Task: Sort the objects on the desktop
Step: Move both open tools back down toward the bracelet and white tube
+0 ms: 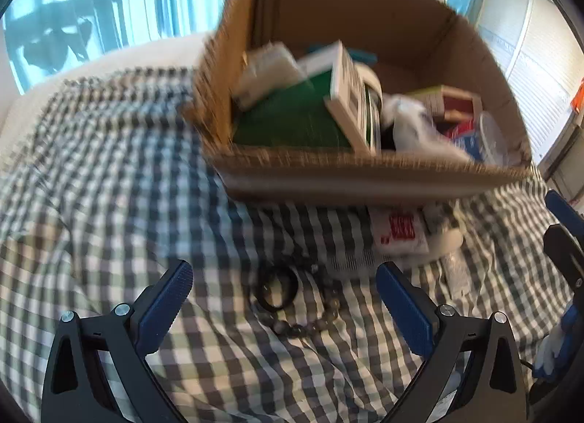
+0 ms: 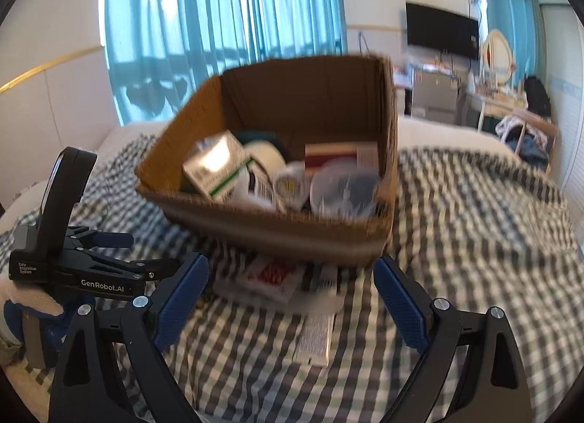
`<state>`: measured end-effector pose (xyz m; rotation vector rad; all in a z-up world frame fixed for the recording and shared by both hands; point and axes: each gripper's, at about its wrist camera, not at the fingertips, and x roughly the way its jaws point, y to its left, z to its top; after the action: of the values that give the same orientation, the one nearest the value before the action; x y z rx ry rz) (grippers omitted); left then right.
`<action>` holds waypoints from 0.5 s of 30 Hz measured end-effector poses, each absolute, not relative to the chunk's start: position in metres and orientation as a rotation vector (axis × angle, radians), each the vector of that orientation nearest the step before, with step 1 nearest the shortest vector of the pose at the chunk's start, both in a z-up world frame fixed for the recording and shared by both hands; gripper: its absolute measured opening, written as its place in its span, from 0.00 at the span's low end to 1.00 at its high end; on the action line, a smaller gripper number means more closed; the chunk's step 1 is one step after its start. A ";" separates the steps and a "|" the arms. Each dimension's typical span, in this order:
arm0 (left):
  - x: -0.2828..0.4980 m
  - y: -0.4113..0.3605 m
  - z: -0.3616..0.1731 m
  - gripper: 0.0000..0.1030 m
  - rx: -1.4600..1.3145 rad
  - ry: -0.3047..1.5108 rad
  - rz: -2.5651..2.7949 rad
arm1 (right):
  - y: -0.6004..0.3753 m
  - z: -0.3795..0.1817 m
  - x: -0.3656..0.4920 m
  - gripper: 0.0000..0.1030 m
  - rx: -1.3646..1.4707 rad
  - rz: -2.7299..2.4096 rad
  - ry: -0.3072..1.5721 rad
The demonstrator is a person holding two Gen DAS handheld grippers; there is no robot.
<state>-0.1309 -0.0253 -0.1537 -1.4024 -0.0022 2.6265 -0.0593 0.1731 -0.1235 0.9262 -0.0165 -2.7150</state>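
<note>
Cardboard box (image 1: 365, 174) sits on the checked bedspread (image 1: 109, 204), already crowded with cartons and tubs, so it looks like the collecting point. Loose items lie just before it: bead bracelet (image 1: 310, 324), dark rings (image 1: 273, 288), red-printed packet (image 2: 272, 275), tube (image 2: 315, 331). Left hand-held gripper (image 1: 284, 298) and right hand-held gripper (image 2: 292, 295) both gape wide, empty, angled down, probably for picking.

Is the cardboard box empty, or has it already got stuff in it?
Partly filled. The cardboard box is open-topped, holding a green-striped carton, a tape roll and a clear plastic lid, among other things.
</note>
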 end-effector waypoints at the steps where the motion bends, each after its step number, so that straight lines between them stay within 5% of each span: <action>1: -0.132 -0.024 -0.161 0.98 -1.430 0.000 2.605 | 0.173 -0.132 -0.061 0.81 0.965 -2.698 -0.023; 5: -0.142 -0.030 -0.193 0.92 -1.614 -0.136 2.463 | 0.173 -0.160 -0.069 0.80 1.119 -2.672 -0.016; 12: -0.138 -0.014 -0.211 0.87 -1.650 0.037 2.481 | 0.178 -0.194 -0.082 0.80 1.295 -2.609 -0.062; 15: -0.136 -0.012 -0.215 0.73 -1.668 0.042 2.481 | 0.176 -0.203 -0.086 0.80 1.336 -2.595 -0.038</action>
<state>-0.1363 -0.0123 -0.2148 -1.6676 0.0416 2.4812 -0.0857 0.1763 -0.2029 1.3363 -0.0381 -2.5951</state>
